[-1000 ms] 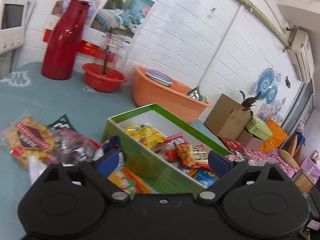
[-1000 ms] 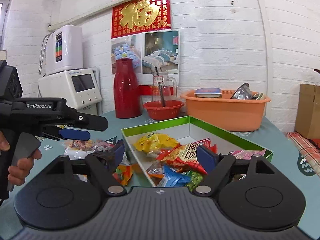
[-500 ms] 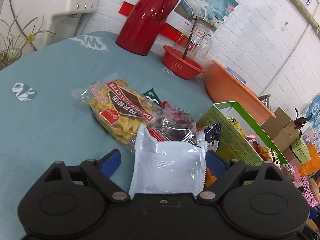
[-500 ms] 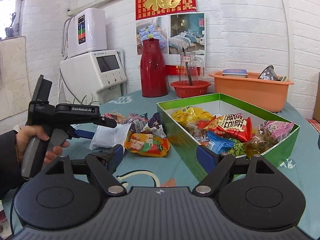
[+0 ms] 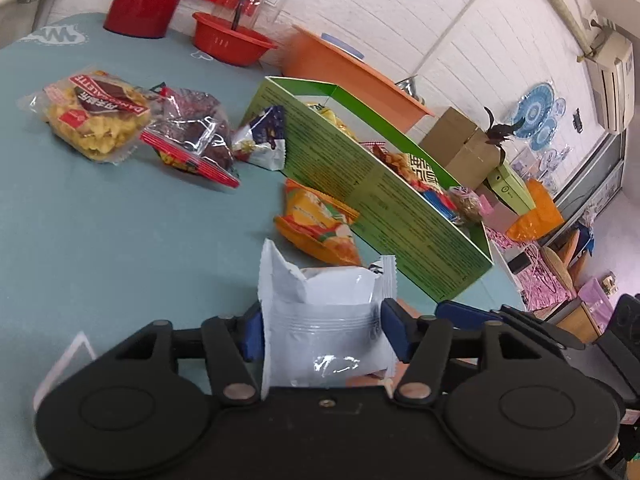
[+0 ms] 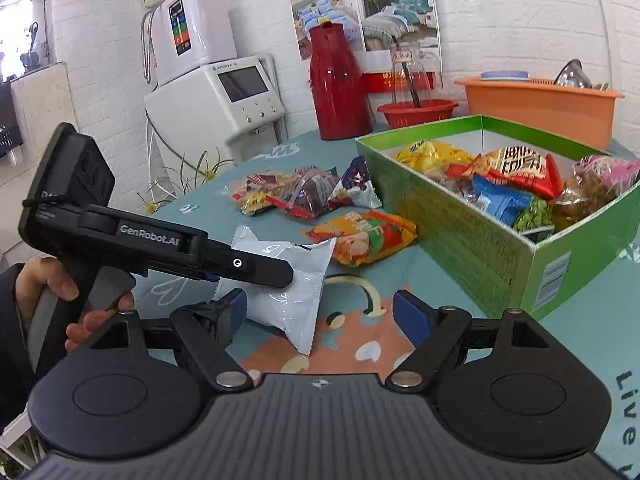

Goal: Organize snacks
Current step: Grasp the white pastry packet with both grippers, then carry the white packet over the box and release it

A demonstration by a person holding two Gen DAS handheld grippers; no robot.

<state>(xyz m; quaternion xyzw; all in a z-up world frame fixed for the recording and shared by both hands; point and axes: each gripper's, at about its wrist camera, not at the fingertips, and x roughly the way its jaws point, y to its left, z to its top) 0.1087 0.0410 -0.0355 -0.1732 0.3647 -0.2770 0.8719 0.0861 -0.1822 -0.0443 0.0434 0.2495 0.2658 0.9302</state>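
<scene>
My left gripper (image 5: 322, 330), jaws just closing, pinches the white packet (image 5: 326, 320) on the teal tablecloth (image 5: 120, 240), right gripper (image 6: 320, 316) open and empty; slick film may slip, and the orange packet (image 5: 320, 228) and the green box (image 5: 372, 184) wall crowd the lift.
</scene>
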